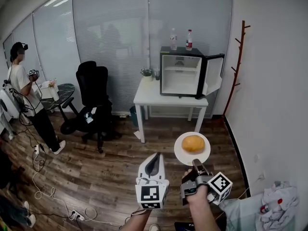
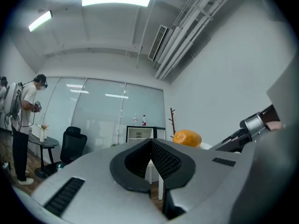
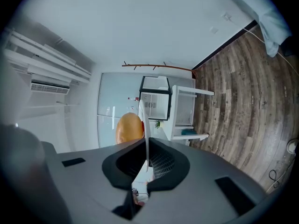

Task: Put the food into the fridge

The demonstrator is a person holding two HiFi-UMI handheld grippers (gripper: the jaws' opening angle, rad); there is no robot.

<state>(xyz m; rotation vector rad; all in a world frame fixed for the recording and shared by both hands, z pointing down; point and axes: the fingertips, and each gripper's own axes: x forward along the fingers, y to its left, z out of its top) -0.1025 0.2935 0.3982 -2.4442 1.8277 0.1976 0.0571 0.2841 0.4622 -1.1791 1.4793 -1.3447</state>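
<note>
The wood floor [image 1: 96,177] runs back to a frosted glass wall [image 1: 115,28], and off to the left a person [image 1: 24,88] stands by a small round table [image 1: 65,89]. A black office chair [image 1: 94,97] sits between that person and a white table [image 1: 149,96] against the wall. On the white table stands a small black fridge [image 1: 182,71], its door [image 1: 214,73] swung open to the right and its white inside showing. A thin coat rack [image 1: 237,66] leans up the right-hand wall. Well short of the fridge, out over the floor, a white plate [image 1: 182,153] is held level; the right gripper [image 1: 196,163] has its jaws clenched on the plate's near rim. The left gripper [image 1: 154,161] hangs just beside it, jaws pressed together with nothing between them. A golden bun [image 1: 193,143] lies in the middle of the plate. Two bottles [image 1: 189,40] stand on top of the fridge.
</note>
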